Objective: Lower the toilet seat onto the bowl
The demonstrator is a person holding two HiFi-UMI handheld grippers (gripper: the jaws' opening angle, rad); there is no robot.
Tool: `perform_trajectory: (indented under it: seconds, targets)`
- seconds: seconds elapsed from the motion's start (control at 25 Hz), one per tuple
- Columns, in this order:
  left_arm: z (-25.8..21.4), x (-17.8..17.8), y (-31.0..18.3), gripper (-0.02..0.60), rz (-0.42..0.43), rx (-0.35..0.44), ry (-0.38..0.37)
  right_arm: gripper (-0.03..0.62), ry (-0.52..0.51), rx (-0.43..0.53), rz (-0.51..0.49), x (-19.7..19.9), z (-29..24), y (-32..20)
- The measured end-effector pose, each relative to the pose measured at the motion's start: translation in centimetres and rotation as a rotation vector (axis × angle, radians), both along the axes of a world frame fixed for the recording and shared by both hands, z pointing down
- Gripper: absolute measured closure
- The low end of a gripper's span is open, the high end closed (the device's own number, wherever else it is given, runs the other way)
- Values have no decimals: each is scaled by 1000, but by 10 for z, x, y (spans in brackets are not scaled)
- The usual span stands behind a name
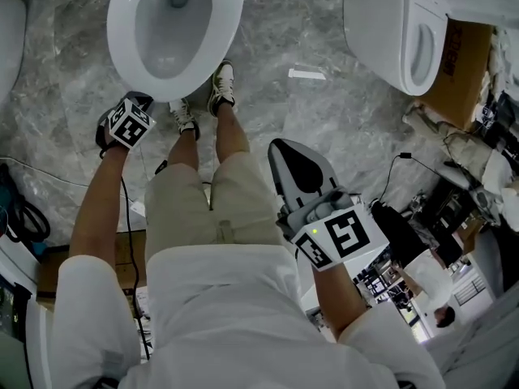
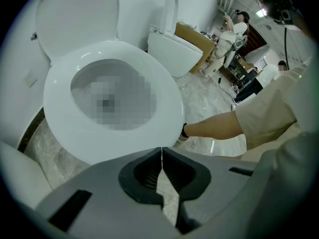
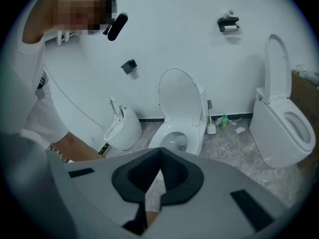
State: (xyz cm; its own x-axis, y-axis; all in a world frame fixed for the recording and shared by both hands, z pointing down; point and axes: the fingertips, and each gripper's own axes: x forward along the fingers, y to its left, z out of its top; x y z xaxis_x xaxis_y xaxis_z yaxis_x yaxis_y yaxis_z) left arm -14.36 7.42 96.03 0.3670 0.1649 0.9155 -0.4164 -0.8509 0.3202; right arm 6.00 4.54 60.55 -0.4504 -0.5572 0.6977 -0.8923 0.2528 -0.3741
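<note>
Nearest the lens: right gripper (image 3: 160,151), held low by the person's hip in the head view, fingertips pressed together with nothing between them.
Left hand: left gripper (image 2: 161,149), jaws also closed tip to tip and empty, pointing steeply down just in front of the toilet.
Toilet seat: toilet seat (image 2: 167,103) reads as lying flat, a broad white ring round the bowl (image 1: 166,35).
Lid: lid (image 2: 75,14) stands upright behind the ring, against the wall.
Which way from the fingers: from the left gripper view the ring's front edge sits just beyond and above the closed tips. I see no contact between them.
Long axis: the seat runs straight away from the person, front lip nearest the shoes (image 1: 220,83), hinge end at the far wall.
Nearer hand: left, clearly. It sits just beside the front rim in the head view, and the right is well apart, with the toilet small in its own view.
Task read: by my judgement the lowering looks done, since no raised ring shows in any view.
If a touch-up is needed: the left hand would go forward and down onto the front lip.
Surroundings: grey marbled floor (image 1: 324,112), second toilet (image 3: 284,118) to the right with its cover up.
</note>
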Motion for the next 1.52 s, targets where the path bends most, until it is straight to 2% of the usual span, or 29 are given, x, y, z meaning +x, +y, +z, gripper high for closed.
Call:
perform_trajectory:
  seconds: [0.2,0.36,0.44,0.6,0.68,1.12,1.36,1.52]
  targets:
    - [2,6,-4,575,-44,4,21,597,3,-9,-11,12,8,-10]
    - [4,5,-5,575,-90,-11,14,597,-15,2,-35,5,7,-19]
    - [-1,6,-9,574,-155,-24,24,597,-18,16,-46,4,1,-23]
    - [-27,3,-30,572,-353,-15,45,597,-16,62,-51,4,-19,-28]
    - [-44,5,-34,572,-374,3,55,597,-14,89,-54,4,-33,-29]
    - [-163,1,-73,574,-434,173,123,597,-7,292,-67,-5,-135,-53]
    - [-247,4,-113,575,-513,280,243,597,-12,389,-71,-7,-188,-73]
    - [-311,9,-145,575,-541,388,319,597,-14,452,-80,-5,-218,-85]
